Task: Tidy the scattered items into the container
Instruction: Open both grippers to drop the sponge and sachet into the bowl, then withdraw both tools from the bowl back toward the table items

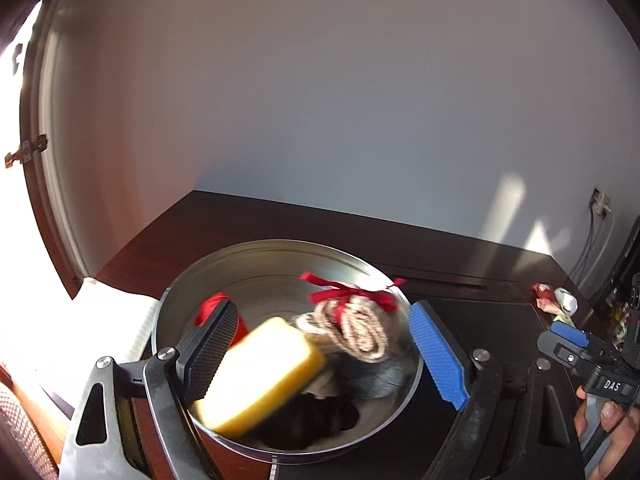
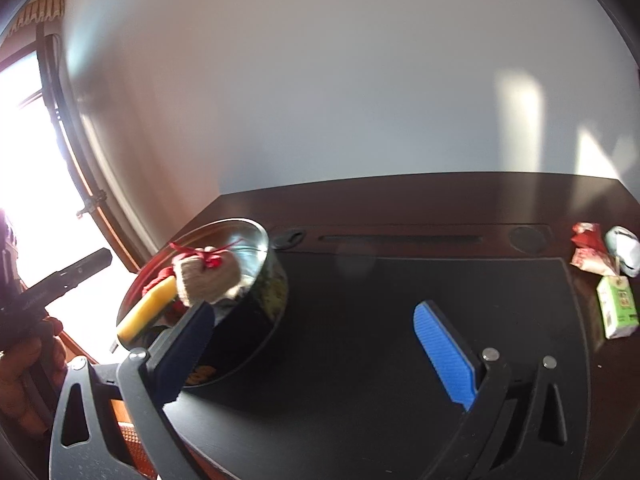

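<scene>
The left gripper (image 1: 320, 354) is seen wide open above the round metal tin (image 1: 280, 258), nothing pressed by its pads. A yellow sponge block (image 1: 264, 376) is seen blurred between the jaws over the tin's near side; behind it, inside the tin, a twine bundle (image 1: 360, 330) tied with red ribbon (image 1: 344, 290) is found. The right gripper (image 2: 320, 354) is held wide open and empty beside the tin, over the black mat (image 2: 400, 300). A green carton (image 2: 618, 306) and wrappers (image 2: 588, 250) are left well apart from the tin.
</scene>
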Demonstrator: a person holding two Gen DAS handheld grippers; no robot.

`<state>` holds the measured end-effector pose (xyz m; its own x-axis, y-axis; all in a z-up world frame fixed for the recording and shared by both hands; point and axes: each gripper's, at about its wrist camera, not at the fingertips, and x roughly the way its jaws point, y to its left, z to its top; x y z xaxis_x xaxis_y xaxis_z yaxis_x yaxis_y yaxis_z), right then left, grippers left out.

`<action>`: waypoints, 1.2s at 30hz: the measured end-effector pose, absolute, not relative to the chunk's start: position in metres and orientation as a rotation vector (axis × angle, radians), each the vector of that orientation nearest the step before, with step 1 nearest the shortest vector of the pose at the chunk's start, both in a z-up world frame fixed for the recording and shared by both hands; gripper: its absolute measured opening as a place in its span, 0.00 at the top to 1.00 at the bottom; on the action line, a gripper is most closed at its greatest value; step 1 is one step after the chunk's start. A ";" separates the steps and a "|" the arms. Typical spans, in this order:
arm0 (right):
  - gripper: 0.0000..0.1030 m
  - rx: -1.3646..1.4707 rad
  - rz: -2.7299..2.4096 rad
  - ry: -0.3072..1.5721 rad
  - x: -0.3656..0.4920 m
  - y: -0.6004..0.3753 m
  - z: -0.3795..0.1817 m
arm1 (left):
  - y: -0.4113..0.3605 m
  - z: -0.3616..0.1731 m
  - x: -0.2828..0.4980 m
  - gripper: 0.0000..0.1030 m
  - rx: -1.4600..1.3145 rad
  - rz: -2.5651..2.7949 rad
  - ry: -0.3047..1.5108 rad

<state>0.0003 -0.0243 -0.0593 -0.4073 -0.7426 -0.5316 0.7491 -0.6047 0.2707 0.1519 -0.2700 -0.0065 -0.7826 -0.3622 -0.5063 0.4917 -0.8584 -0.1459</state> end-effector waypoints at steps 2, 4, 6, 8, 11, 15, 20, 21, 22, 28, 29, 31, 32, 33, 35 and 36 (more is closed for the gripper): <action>0.01 0.785 -2.109 0.003 -0.004 -0.013 -0.062 | -0.255 -0.007 0.141 0.14 0.679 -2.616 0.349; 0.01 0.802 -2.135 -0.018 -0.010 -0.001 -0.066 | -0.242 -0.008 0.129 0.14 0.704 -2.644 0.333; 0.01 0.823 -2.152 -0.045 -0.015 0.012 -0.070 | -0.230 -0.010 0.116 0.14 0.730 -2.670 0.328; 0.01 0.832 -2.173 -0.053 -0.017 0.025 -0.073 | -0.218 -0.013 0.103 0.14 0.760 -2.699 0.326; 0.01 0.845 -2.212 -0.063 -0.021 0.045 -0.078 | -0.199 -0.017 0.087 0.14 0.801 -2.740 0.313; 0.01 0.874 -2.264 -0.106 -0.030 0.076 -0.084 | -0.169 -0.025 0.064 0.14 0.865 -2.797 0.296; 0.01 0.900 -2.331 -0.160 -0.041 0.116 -0.092 | -0.136 -0.036 0.038 0.14 0.955 -2.841 0.268; 0.01 0.906 -2.344 -0.175 -0.043 0.124 -0.093 | -0.131 -0.038 0.034 0.14 0.968 -2.851 0.263; 0.01 0.912 -2.357 -0.189 -0.045 0.132 -0.094 | -0.123 -0.040 0.028 0.14 0.986 -2.862 0.260; 0.01 0.909 -2.438 -0.236 -0.053 0.172 -0.095 | -0.082 -0.042 -0.002 0.14 1.018 -2.913 0.223; 0.01 0.903 -2.455 -0.244 -0.053 0.178 -0.094 | -0.074 -0.043 -0.008 0.14 1.021 -2.925 0.212; 0.01 0.896 -2.507 -0.250 -0.055 0.193 -0.094 | -0.057 -0.047 -0.022 0.14 1.045 -2.936 0.173; 0.01 0.895 -2.531 -0.246 -0.056 0.199 -0.095 | -0.046 -0.050 -0.031 0.14 1.068 -2.938 0.158; 0.00 0.896 -2.553 -0.246 -0.057 0.207 -0.095 | -0.039 -0.052 -0.036 0.14 1.084 -2.941 0.160; 0.00 0.907 -2.585 -0.264 -0.059 0.224 -0.098 | -0.021 -0.058 -0.051 0.14 1.126 -2.958 0.177; 0.00 0.915 -2.601 -0.281 -0.059 0.234 -0.099 | -0.011 -0.060 -0.058 0.14 1.140 -2.970 0.174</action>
